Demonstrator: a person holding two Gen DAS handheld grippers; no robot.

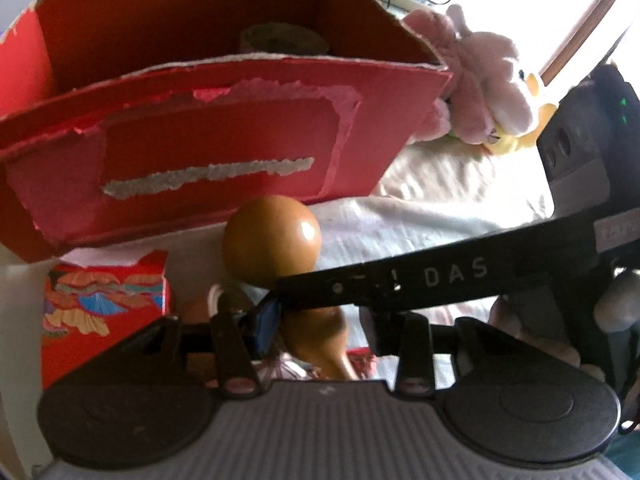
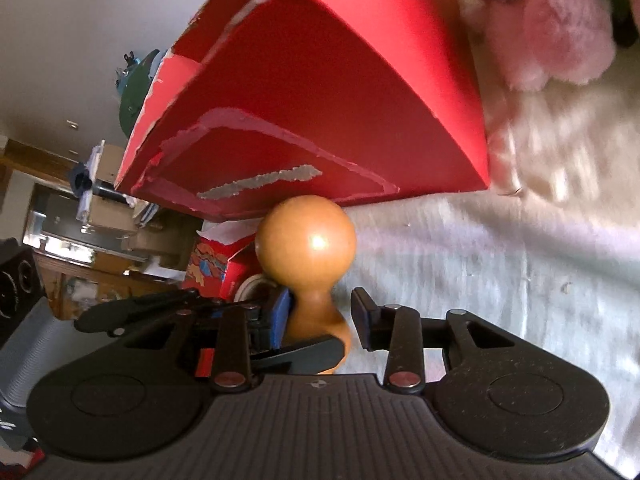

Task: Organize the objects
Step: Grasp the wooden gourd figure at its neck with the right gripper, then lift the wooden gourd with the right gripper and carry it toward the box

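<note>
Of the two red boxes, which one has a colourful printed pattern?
The small red box, below the big torn red box; the big one is plain red.

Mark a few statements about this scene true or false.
1. The gourd is outside the red box. True.
2. The red box is empty. False: a roll lies inside.
3. A pink plush lies beside the red box. True.
4. The patterned box sits inside the red box. False: it stands outside, by its front wall.
5. The right gripper clamps the gourd. False: one finger stands clear of it.
</note>
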